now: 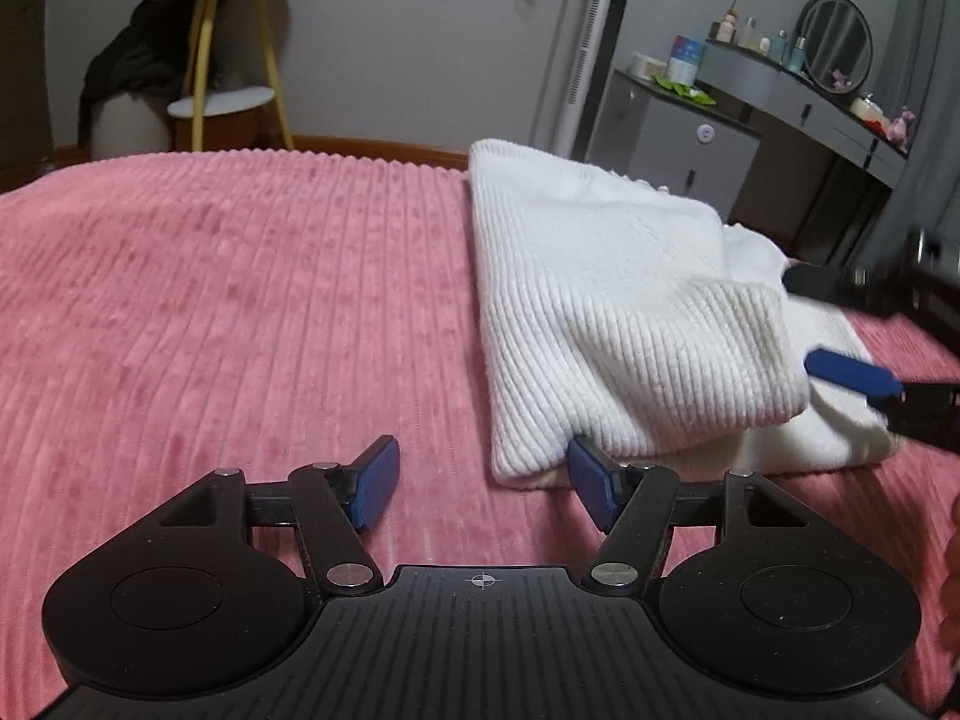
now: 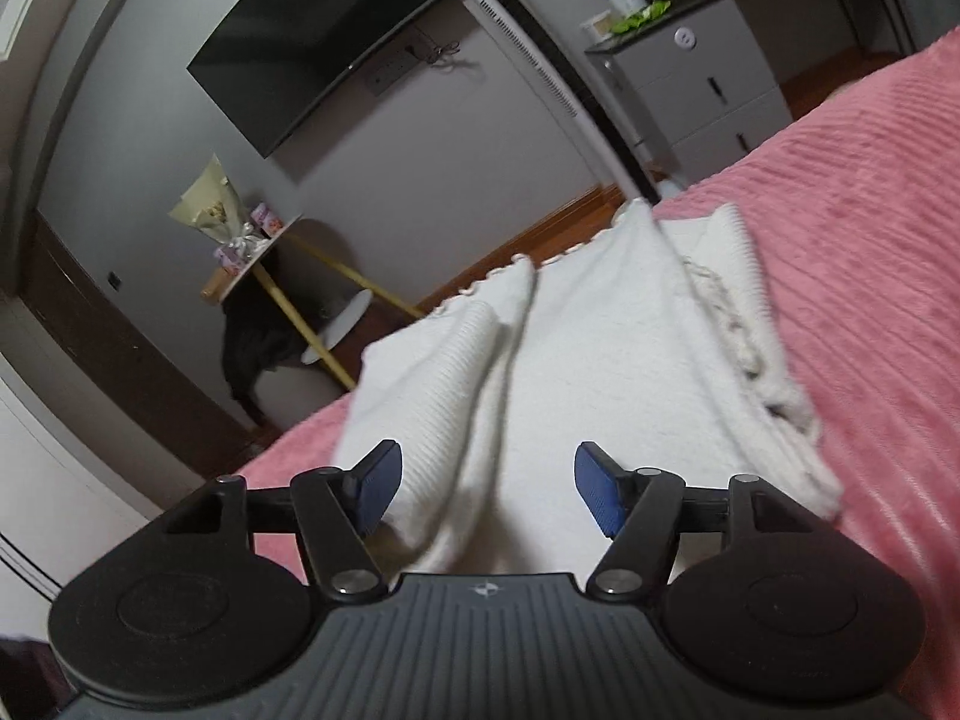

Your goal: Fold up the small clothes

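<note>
A white ribbed knit sweater (image 1: pixel 606 312) lies partly folded on the pink bedspread (image 1: pixel 240 300), one sleeve laid over its body. My left gripper (image 1: pixel 483 483) is open and empty, low over the bed at the sweater's near left corner, its right pad touching the hem. My right gripper (image 2: pixel 486 492) is open and empty just above the sweater (image 2: pixel 570 372), which fills the middle of the right wrist view. The right gripper also shows in the left wrist view (image 1: pixel 840 330), open over the sweater's right side.
A yellow-legged side table (image 1: pixel 222 48) with a dark garment stands past the bed's far edge. A grey dresser (image 1: pixel 690 138) and vanity with round mirror (image 1: pixel 837 39) stand at the right. A wall television (image 2: pixel 318 36) hangs opposite.
</note>
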Demonstrator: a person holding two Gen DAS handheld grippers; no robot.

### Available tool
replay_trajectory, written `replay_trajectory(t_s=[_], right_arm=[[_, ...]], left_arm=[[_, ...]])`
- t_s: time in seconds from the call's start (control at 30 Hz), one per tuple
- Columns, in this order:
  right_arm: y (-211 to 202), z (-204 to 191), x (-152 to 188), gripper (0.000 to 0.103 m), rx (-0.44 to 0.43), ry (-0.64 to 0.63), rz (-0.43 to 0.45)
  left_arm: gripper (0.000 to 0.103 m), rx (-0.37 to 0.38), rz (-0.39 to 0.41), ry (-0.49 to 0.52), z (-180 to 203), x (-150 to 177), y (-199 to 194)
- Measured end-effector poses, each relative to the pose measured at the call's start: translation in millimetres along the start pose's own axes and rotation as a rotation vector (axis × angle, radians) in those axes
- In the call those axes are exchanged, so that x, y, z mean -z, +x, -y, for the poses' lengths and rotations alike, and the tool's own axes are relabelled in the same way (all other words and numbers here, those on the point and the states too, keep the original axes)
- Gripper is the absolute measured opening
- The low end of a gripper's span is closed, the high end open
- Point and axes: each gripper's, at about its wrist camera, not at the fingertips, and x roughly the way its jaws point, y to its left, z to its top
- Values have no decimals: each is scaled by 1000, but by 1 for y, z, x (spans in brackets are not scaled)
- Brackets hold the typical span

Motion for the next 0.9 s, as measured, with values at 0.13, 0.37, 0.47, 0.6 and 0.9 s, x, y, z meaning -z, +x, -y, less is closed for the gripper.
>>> replay_trajectory(t_s=[0.13,0.37,0.47,0.6,0.9], right_arm=[[26,-10,-13,64,-31,0,-90],[69,-26,-24,37,-22,-43,-193],[75,-34,-23,33,-14,-108,-204],[85,-30,-25,50,-48,-51,-232],[52,-87,-18,22,162,-544,-16]], left_arm=[[69,19,-4,-11,-3,1,2],[69,47,-19,-100,-15,-8,0],[69,46,-23,-103,-15,-8,1],[69,41,-16,-83,-10,-7,-1],[69,118,31,-104,-18,-12,-12]])
